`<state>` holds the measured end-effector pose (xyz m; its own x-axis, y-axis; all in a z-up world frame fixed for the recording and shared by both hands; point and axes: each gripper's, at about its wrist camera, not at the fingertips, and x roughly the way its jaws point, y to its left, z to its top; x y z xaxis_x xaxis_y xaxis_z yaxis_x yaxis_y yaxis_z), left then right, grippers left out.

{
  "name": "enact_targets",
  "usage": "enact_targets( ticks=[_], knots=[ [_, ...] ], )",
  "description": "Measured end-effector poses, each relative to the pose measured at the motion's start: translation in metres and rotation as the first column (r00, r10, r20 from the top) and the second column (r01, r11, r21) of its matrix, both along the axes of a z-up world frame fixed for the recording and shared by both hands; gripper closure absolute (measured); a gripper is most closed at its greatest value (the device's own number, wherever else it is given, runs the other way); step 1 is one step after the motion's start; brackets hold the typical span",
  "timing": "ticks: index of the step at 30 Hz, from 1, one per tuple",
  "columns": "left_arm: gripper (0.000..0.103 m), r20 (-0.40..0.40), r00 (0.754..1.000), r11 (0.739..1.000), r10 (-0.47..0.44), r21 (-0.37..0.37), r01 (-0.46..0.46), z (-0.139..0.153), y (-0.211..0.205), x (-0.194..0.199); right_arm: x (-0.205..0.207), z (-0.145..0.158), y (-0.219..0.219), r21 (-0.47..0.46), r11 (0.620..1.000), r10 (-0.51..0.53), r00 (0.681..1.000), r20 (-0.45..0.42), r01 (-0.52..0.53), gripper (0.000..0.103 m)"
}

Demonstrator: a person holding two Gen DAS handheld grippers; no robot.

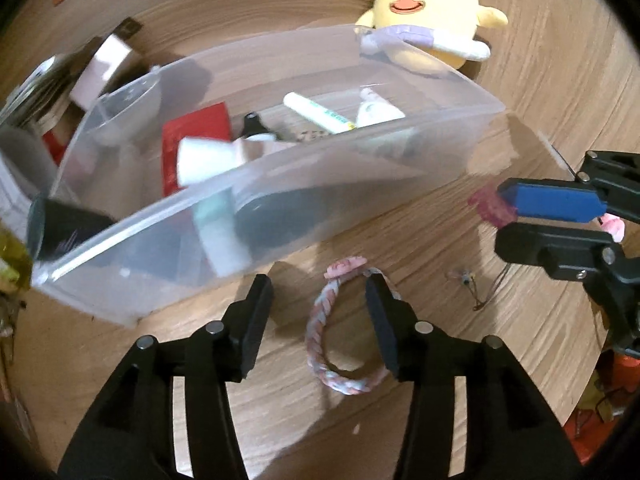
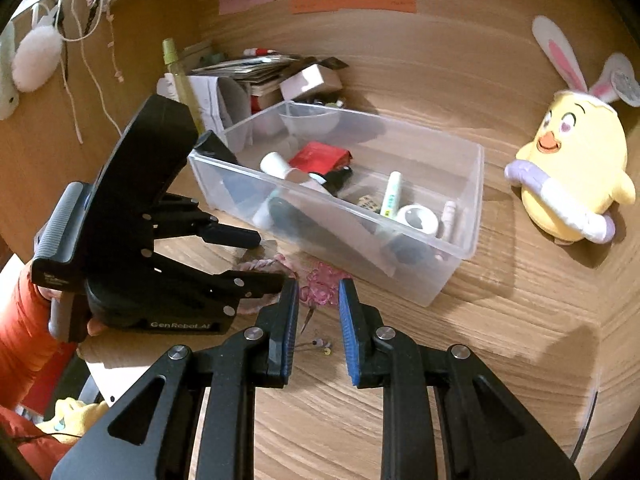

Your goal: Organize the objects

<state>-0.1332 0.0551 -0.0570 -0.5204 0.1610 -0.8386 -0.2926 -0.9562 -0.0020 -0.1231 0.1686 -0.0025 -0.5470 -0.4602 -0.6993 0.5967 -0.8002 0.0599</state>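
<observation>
Surface: wood-grain desk [image 2: 460, 360], cluttered along its far edge with boxes, papers and paper slips.
Container: clear plastic bin [image 2: 472, 184] near the middle of the desk, already holding a red packet, tubes, a tape roll and dark items.
Bystander item: yellow plush chick [image 2: 572, 176] stands on the desk to the right of the bin, apart from it.
Task item one: pink-and-white braided bracelet [image 1: 340, 336] lies flat on the desk just in front of the bin's near wall.
Left gripper [image 1: 320, 300]: jaws open and empty, straddling the bracelet's upper half; one finger sits over the braid.
Task item two: pink translucent bead piece [image 2: 320, 284], at the tips of the right gripper [image 2: 319, 292], close to the bin's near wall.
Right gripper state: jaws narrowed; whether the pads press the bead piece cannot be told.
Loose items: small pins [image 2: 320, 346] on the desk under the right gripper.
Risk: the grippers work close together and could collide.
Risk: a closing jaw may push the soft braid aside instead of pinching it.
</observation>
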Motion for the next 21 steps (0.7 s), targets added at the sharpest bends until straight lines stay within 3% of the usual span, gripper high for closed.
enact_targets(
  ticks=[7, 10, 12, 16, 21],
  knots=[
    [0.052, -0.029, 0.999, 0.999, -0.043, 0.006, 0.044, 0.0, 0.011, -0.004, -0.005, -0.004, 0.009, -0.017, 1.0, -0.014, 1.0, 0.012, 0.014, 0.085],
    [0.067, -0.04, 0.998, 0.998, -0.055, 0.013, 0.056, 0.001, 0.017, -0.004, -0.006, -0.006, 0.011, -0.023, 0.999, -0.022, 1.0, 0.019, 0.022, 0.085],
    [0.092, -0.045, 0.997, 0.998, -0.059, 0.011, 0.06, 0.002, 0.022, -0.004, -0.006, -0.007, 0.012, -0.026, 0.999, -0.028, 0.999, 0.023, 0.028, 0.085],
    [0.094, -0.072, 0.996, 0.998, -0.053, -0.026, 0.052, 0.002, 0.03, 0.004, -0.007, -0.008, 0.014, -0.027, 0.999, -0.04, 0.999, 0.028, 0.041, 0.085],
    [0.094, -0.11, 0.994, 1.0, -0.018, -0.021, 0.016, 0.009, 0.024, 0.014, -0.008, -0.006, 0.019, -0.028, 0.998, -0.054, 0.998, 0.024, 0.055, 0.085]
  ],
)
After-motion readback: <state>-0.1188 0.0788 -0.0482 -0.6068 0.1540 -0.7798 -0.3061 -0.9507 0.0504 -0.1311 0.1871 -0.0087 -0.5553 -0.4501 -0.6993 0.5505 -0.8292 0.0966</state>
